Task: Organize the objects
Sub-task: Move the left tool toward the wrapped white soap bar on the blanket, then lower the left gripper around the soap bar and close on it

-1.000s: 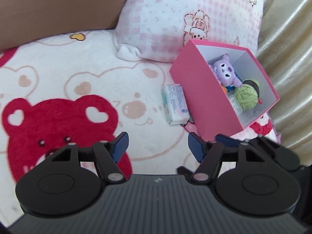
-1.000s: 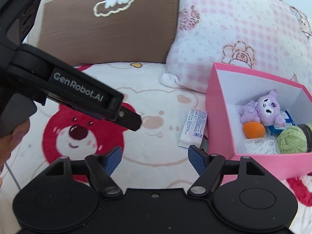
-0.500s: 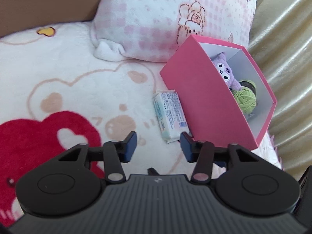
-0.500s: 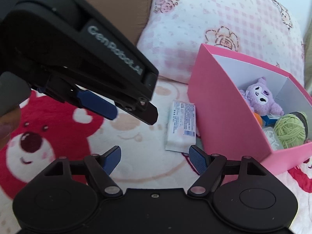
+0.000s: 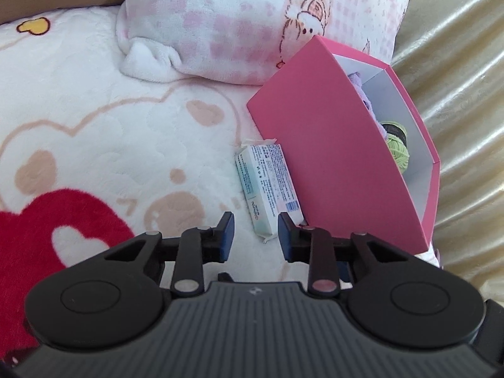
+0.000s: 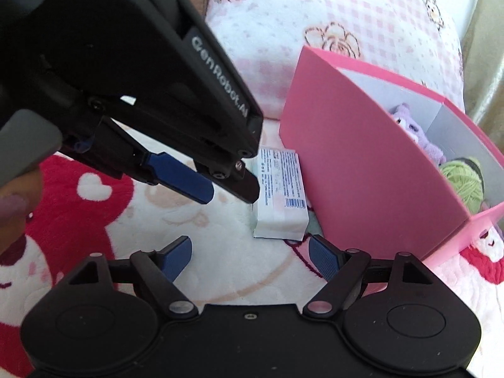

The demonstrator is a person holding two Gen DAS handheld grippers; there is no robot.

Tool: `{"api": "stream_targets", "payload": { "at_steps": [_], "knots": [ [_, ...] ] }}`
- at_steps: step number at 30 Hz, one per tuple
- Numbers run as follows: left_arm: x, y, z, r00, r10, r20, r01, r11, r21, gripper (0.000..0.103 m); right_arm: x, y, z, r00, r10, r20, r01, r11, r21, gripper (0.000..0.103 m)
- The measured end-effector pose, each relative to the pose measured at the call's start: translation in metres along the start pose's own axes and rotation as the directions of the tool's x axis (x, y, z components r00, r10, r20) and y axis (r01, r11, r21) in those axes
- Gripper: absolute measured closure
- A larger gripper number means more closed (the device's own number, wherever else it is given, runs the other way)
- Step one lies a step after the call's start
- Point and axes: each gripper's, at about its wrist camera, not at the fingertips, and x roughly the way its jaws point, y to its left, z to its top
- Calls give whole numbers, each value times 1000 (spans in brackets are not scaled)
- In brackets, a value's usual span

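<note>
At the far left of the bed, a fluffy white blanket printed with a red bear and beige hearts (image 5: 94, 132) is seen, on which everything rests. Above it in the right wrist view the black left gripper with blue pads (image 6: 228, 190) is angled down towards the small white wrapped pack with blue print (image 6: 280, 189). Its jaws are closing; in its own view the pack's near end (image 5: 267, 186) sits in the narrow gap ahead of the pads, and no pressing contact can be made out, so nothing is judged grasped yet. The pack lies flat on the blanket, just beside the outer wall of the pink cardboard box with a white inside (image 5: 334, 170), probably the one item not yet stowed. The black right gripper with blue pads (image 6: 250, 256) is held low in front of the pack, empty, its jaws opening wide; it appears to be kept clear or ready to help. Further right, inside the box, a purple plush toy (image 6: 419, 135) and a green ball of yarn (image 6: 466, 182) are already stored. The box's tall near wall hides its floor and most of its contents. Behind it a pink checked pillow (image 6: 346, 25) is cut off by the frame. The pack's print is too small to read.
</note>
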Motion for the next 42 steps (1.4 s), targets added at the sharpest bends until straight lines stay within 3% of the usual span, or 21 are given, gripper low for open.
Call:
{"api": "stream_targets", "payload": {
  "at_steps": [7,10,16,21,26,32,35,40,42],
  "knots": [
    [15,-2,13,999,-5,-40,7,999,43,74,15,-2,3,999,-30,-17,32,992,120,19],
    [15,-2,23,1000,-8,-20,9,999,49,74,22,-3,4,999,-32,-26,36,985,167,17],
    [24,-3,57,999,37,15,-37,998,60,74,28,-5,5,1000,-25,15,23,989,148,14],
    [37,-3,76,1000,22,-6,-22,996,82,74,33,-11,11,999,27,29,-30,996,87,15],
    [51,-2,73,999,46,-5,-46,994,101,70,28,-17,8,995,85,46,-87,995,39,21],
    [56,5,71,999,34,-2,-34,997,64,65,29,-17,14,995,101,23,-101,995,7,19],
    [56,11,71,1000,24,0,-24,1000,11,66,30,-18,11,992,117,42,-116,993,-13,19],
    [50,6,63,999,50,-14,-50,999,7,70,28,-22,14,988,155,26,-154,987,-43,20],
    [49,8,57,998,48,-43,-50,998,-43,71,25,-22,13,985,168,32,-165,983,-75,19]
  ]
}}
